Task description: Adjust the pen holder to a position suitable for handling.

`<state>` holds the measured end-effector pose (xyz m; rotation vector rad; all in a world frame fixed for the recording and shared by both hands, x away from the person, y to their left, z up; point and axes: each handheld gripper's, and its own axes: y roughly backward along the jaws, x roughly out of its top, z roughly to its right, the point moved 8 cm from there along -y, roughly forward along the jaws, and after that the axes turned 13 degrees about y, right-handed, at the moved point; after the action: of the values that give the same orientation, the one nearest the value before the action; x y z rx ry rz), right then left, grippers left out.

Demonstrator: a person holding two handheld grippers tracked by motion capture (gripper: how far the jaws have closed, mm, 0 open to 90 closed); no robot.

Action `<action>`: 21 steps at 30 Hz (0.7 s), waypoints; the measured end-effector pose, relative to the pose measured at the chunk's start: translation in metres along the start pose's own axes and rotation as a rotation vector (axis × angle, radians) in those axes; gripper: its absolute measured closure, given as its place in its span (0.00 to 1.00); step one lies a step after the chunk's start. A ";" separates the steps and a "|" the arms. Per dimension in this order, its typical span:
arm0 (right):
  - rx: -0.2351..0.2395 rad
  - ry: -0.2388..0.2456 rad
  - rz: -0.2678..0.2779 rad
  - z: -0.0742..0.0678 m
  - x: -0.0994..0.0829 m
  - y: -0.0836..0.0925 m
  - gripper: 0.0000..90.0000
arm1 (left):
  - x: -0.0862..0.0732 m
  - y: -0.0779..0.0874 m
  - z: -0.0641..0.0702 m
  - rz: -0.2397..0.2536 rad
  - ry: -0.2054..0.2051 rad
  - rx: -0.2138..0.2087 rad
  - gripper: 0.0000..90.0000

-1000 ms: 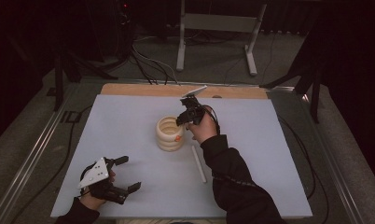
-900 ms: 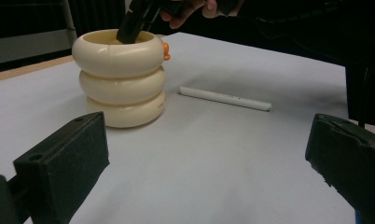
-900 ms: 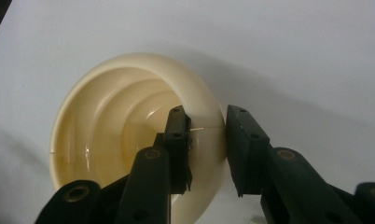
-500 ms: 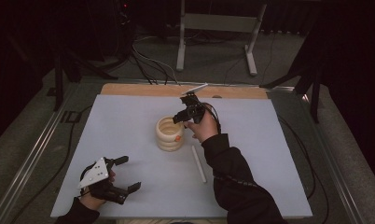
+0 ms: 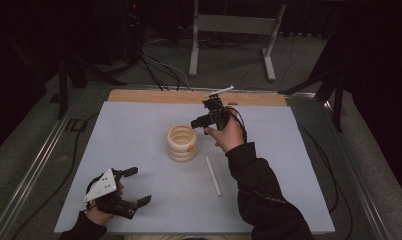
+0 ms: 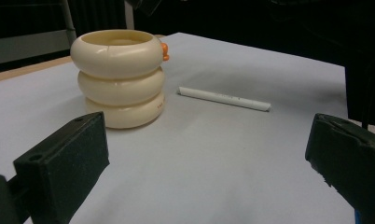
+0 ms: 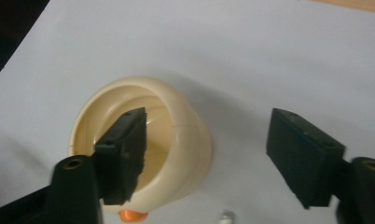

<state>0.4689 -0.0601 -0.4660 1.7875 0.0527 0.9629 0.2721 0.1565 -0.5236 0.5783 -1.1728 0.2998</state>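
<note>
Right gripper (image 5: 203, 124) hovers just above and to the right of the cream ringed cup (image 5: 182, 143), centre of the high view, on the white table (image 5: 139, 125). Its fingers (image 7: 122, 151) have just been opening and now stand apart, nothing between them; in the right gripper view one finger hangs over the cup's mouth, the other outside the wall. Reads as a release step just done at the cup (judgement, the cup's inside looks empty as far as visible). White stick (image 5: 213, 175) lies flat on the table, lower right of the cup, apart from it. Left gripper (image 5: 131, 186) rests lower left of the high view, fingers (image 6: 64, 163) wide apart, empty, facing cup and stick. Next move likely calls for the right gripper to drop to the stick, straddle it across its width and close.
</note>
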 end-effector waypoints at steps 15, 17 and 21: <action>-0.030 0.059 0.005 0.007 -0.019 0.017 0.12 | 0.000 0.000 0.000 0.001 0.005 -0.004 0.00; -0.033 0.065 0.005 0.007 -0.023 0.019 0.10 | 0.000 0.000 0.000 0.001 0.004 -0.006 0.00; -0.051 0.089 0.017 0.007 -0.031 0.023 0.07 | 0.000 0.000 0.000 0.000 0.001 -0.007 0.00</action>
<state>0.4431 -0.0899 -0.4663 1.7004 0.0689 1.0466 0.2717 0.1562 -0.5238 0.5714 -1.1723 0.2962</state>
